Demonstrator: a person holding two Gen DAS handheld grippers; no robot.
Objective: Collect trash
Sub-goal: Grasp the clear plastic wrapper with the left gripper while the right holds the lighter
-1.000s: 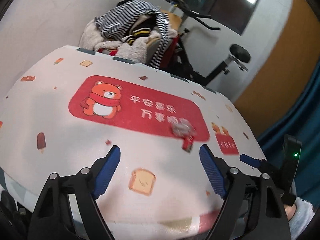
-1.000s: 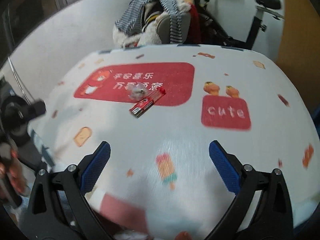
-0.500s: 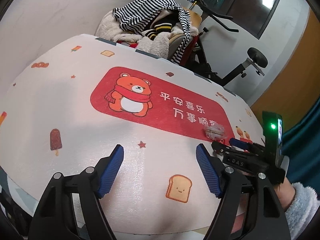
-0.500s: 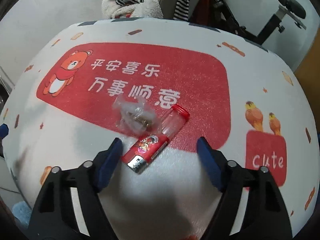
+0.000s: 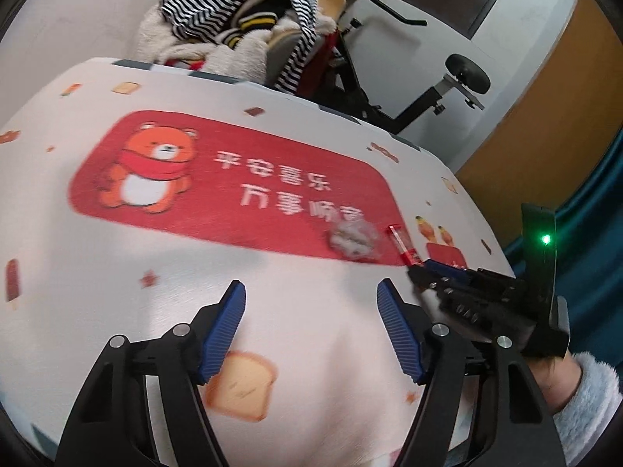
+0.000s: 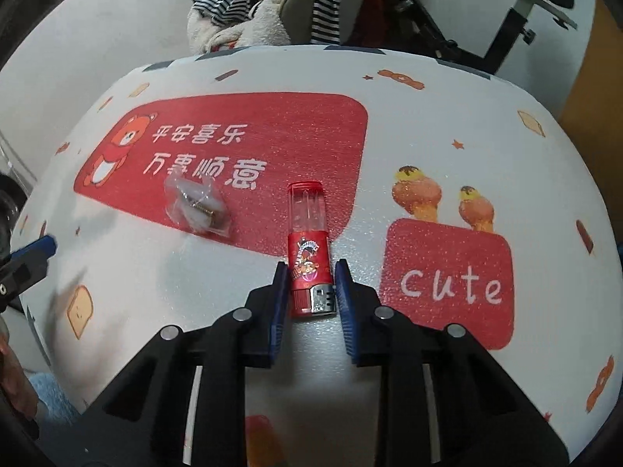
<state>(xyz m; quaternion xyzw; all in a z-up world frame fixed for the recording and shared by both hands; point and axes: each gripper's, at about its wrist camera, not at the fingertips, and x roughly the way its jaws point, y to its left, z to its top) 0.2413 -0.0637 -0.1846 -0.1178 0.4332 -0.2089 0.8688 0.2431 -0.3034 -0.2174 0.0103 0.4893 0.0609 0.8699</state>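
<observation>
A red lighter (image 6: 309, 249) lies on the printed tablecloth (image 6: 428, 124). My right gripper (image 6: 310, 272) is shut on the lighter's metal end, with a blue pad on each side. A small clear plastic bag (image 6: 196, 210) with small brown bits inside lies to the lighter's left. In the left wrist view the lighter (image 5: 403, 247) and the bag (image 5: 352, 239) lie at the right, with the right gripper (image 5: 424, 270) at the lighter. My left gripper (image 5: 311, 327) is open and empty above the cloth, left of and nearer than the bag.
A chair piled with striped and fleecy clothes (image 5: 241, 35) stands behind the table's far edge. An exercise bike (image 5: 440, 89) stands behind it to the right. The left gripper's blue fingertip (image 6: 37, 249) shows at the left edge of the right wrist view.
My right gripper has moved in on the lighter and closed on its metal end. The lighter now points straight away from it. My left gripper has shifted slightly and stays open.
</observation>
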